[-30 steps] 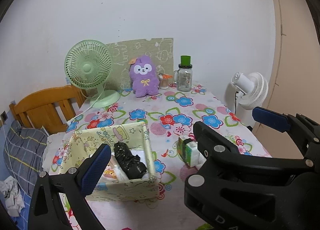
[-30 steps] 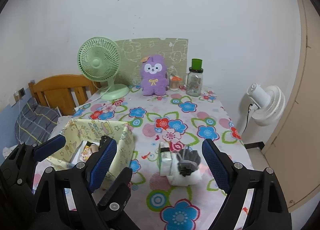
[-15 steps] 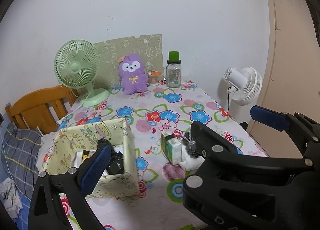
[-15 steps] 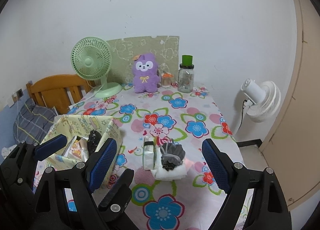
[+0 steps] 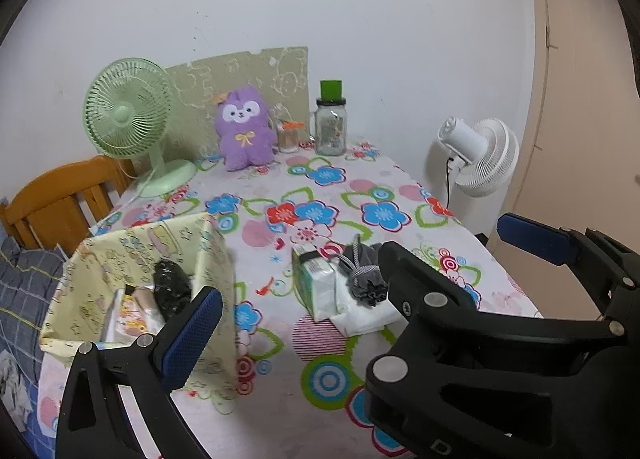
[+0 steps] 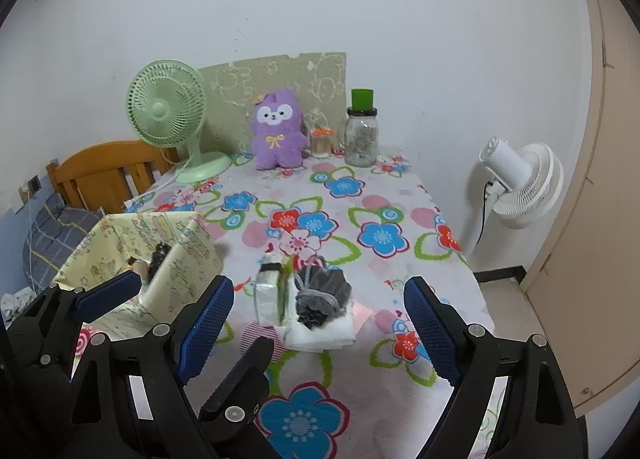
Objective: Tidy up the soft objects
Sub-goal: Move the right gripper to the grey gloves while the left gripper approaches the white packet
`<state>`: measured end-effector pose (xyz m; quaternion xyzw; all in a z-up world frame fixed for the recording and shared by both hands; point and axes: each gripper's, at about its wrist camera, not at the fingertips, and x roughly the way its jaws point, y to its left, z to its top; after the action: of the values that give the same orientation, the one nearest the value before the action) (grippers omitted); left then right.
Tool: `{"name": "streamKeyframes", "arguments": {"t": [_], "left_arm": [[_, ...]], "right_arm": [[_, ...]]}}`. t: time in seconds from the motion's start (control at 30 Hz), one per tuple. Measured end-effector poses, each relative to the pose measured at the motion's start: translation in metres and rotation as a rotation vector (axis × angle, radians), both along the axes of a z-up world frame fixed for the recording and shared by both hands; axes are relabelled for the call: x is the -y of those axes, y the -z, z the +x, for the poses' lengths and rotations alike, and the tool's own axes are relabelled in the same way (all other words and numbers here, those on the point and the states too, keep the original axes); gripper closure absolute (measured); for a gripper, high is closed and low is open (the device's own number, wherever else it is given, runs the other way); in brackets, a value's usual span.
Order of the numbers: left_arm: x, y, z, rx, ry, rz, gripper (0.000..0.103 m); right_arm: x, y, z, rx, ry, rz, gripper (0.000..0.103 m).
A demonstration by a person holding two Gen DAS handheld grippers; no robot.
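Left gripper [image 5: 356,283]: up in the air over the near edge of the surface, jaws wide open, nothing in them.
Right gripper [image 6: 320,315]: also up over the near edge, jaws wide open, holding nothing. It faces the little pile in the middle.
Yellow box [image 5: 120,267]: sits on the left side of the surface. It is open on top.
Black soft thing [image 5: 170,287]: inside the yellow box, next to some packets.
Grey pouch [image 6: 322,293]: soft and bunched up, lying on a white cloth [image 6: 320,333] in the middle of the surface.
Tissue pack [image 6: 268,299]: just left of the grey pouch, touching the white cloth.
Purple plush toy [image 6: 276,131]: sitting up at the far end by the wall.
Green fan [image 6: 168,107]: left of the plush toy.
Glass jar [image 6: 360,135]: right of the plush toy, with a green lid.
Surface [image 6: 360,203]: covered with a cloth with big flowers.
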<state>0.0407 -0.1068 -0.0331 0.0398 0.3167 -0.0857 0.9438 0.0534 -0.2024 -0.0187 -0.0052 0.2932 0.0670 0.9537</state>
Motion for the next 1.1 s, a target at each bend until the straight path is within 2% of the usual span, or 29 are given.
{"name": "streamKeyframes", "arguments": {"t": [0.47, 0.83, 1.1], "left_arm": [[0.02, 0.039, 0.029, -0.065, 0.015, -0.014, 0.001], [0.02, 0.057, 0.06, -0.119, -0.006, -0.009, 0.001], [0.016, 0.062, 0.079, -0.139, -0.035, -0.026, 0.002]], "right_arm": [[0.02, 0.041, 0.03, -0.073, 0.028, 0.007, 0.014], [0.02, 0.061, 0.063, -0.121, -0.005, 0.031, 0.014], [0.017, 0.066, 0.086, -0.161, -0.052, 0.058, 0.024]]}}
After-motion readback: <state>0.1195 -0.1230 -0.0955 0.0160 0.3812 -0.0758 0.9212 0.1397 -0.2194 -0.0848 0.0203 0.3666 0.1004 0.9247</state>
